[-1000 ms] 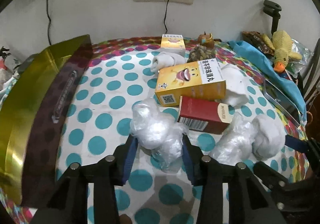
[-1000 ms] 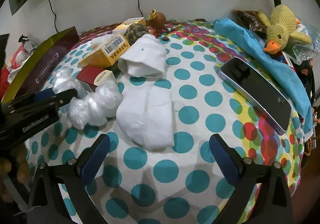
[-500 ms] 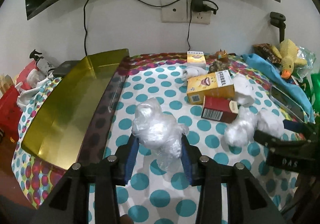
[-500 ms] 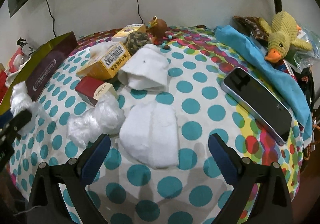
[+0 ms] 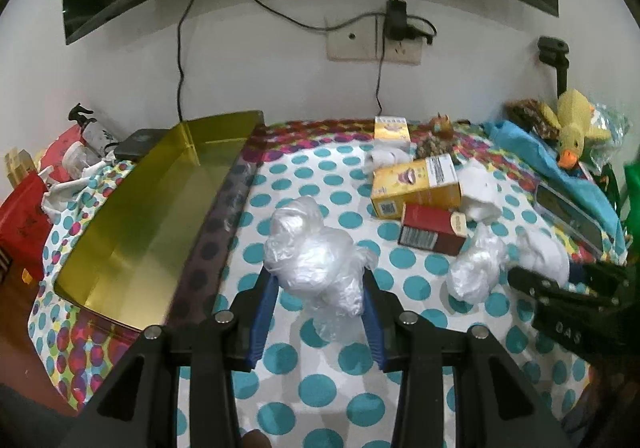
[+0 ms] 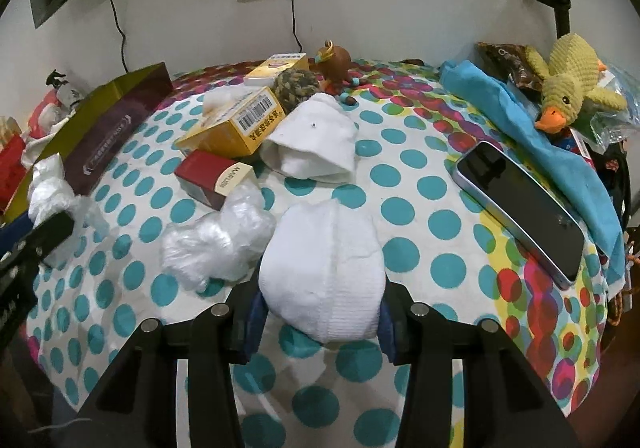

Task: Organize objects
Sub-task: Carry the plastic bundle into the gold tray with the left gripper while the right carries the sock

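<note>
My left gripper (image 5: 318, 284) is shut on a crumpled clear plastic bag (image 5: 312, 252) and holds it above the dotted tablecloth, right of the open gold box (image 5: 152, 224). My right gripper (image 6: 320, 308) is shut on a folded white sock (image 6: 324, 268) that lies on the cloth. A second plastic bag (image 6: 216, 244) lies left of the sock. The left gripper with its bag also shows in the right wrist view (image 6: 48, 192), at the left edge.
A yellow carton (image 6: 236, 124), a red carton (image 6: 216, 176), another white sock (image 6: 316, 144), a phone (image 6: 520, 208), a blue cloth (image 6: 528, 128), a plush duck (image 6: 564, 88) and small toys lie on the round table. Wall sockets and cables are behind.
My left gripper has lifted the plastic bag and drawn back toward the gold box. My right gripper has moved forward and closed on the white sock.
</note>
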A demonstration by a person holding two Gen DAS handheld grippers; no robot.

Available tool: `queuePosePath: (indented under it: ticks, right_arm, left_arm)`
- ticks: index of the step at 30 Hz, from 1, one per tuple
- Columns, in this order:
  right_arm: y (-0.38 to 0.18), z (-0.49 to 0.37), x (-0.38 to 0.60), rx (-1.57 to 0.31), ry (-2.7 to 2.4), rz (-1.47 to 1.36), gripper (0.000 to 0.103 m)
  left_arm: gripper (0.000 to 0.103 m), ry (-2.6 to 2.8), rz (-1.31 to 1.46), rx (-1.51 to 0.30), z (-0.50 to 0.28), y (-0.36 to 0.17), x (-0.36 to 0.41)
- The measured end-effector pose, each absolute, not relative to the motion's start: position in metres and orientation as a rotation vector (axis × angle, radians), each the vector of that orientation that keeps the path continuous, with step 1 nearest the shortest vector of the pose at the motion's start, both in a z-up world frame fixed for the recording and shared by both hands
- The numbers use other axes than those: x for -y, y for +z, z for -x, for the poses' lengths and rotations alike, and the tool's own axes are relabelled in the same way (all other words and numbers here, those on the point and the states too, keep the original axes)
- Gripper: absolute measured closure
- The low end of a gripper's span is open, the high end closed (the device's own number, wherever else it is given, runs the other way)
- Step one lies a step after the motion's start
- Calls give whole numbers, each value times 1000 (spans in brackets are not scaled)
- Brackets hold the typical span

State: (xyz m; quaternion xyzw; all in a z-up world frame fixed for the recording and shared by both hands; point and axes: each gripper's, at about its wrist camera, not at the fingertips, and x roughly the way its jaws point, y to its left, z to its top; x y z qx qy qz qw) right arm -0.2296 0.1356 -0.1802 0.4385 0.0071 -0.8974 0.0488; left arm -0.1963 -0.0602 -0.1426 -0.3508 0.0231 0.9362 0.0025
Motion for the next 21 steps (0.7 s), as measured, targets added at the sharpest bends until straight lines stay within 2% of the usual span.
queuePosePath:
  ticks: [8, 14, 21]
  right_arm:
    - [-180, 205, -140, 51, -2699, -1333, 60]
    - [-180, 197, -137, 60, -2686, -1326, 60]
    - [-174, 195, -127, 20, -2679, -1317, 59]
  left_arm:
    - [63, 3127, 1111, 34, 212, -114, 137]
    - [63, 3182, 1273, 101, 217, -133, 189]
    - [63, 3183, 1321, 122, 217, -150, 198]
